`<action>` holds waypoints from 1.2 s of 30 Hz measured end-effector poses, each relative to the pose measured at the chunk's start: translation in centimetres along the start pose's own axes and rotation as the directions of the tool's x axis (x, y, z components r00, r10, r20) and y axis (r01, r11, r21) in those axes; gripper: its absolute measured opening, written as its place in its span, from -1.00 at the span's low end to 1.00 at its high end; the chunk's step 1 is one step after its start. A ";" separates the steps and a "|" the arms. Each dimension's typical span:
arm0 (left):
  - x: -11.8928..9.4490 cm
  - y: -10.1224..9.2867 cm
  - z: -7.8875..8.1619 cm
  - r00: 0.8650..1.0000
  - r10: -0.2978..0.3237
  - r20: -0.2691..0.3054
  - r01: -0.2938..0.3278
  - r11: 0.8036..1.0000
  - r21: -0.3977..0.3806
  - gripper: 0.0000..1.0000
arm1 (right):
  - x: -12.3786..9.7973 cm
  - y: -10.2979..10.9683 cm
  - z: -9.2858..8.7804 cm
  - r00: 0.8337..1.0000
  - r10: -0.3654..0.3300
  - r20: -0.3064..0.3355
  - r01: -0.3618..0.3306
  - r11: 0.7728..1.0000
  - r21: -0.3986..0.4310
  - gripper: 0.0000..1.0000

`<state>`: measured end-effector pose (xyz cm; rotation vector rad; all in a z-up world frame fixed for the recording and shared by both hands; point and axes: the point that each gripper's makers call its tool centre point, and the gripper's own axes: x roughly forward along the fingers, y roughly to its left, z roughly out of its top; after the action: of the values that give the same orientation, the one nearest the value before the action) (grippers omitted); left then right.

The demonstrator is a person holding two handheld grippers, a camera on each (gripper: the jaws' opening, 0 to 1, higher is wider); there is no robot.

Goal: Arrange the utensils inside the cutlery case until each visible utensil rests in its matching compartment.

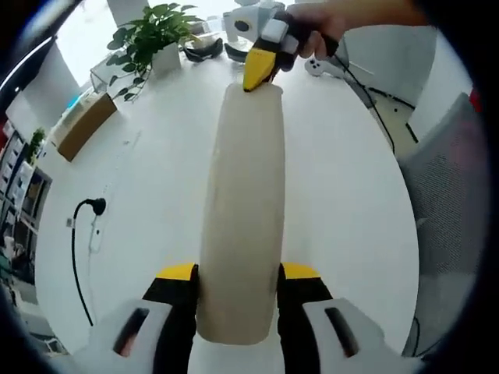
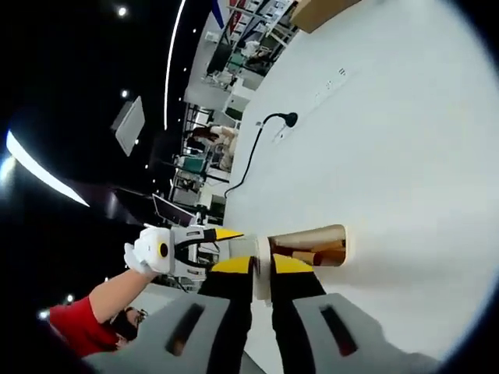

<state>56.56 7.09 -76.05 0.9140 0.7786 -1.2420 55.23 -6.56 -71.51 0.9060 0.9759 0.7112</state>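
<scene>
- Cutlery case (image 1: 240, 226), beige and long, hangs above the white desk (image 1: 156, 179), gripped at both ends; in the right gripper view its open end (image 2: 308, 245) shows brown utensil handles inside, though I cannot tell which.
- My left hand-held gripper (image 1: 238, 287) has its 2 jaws clamped on the near end; my right hand-held gripper (image 1: 259, 72) pinches the far rim.
- I judge I should keep it level, lower both ends together, and let go only once it rests flat.
- Further out: a potted plant (image 1: 148, 39), a cardboard box (image 1: 82, 125) and a black cable (image 1: 78, 241).
</scene>
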 end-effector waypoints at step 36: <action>3.6 0.0 -0.7 0.986 -0.066 -0.152 0.075 0.996 0.050 -0.22 | 1.6 -5.5 0.8 0.966 -0.241 0.098 0.252 0.959 -0.129 -0.82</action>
<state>57.12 6.12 -79.53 1.0425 0.9064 -1.2721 57.18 -7.92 -76.79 0.6700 0.9350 0.5198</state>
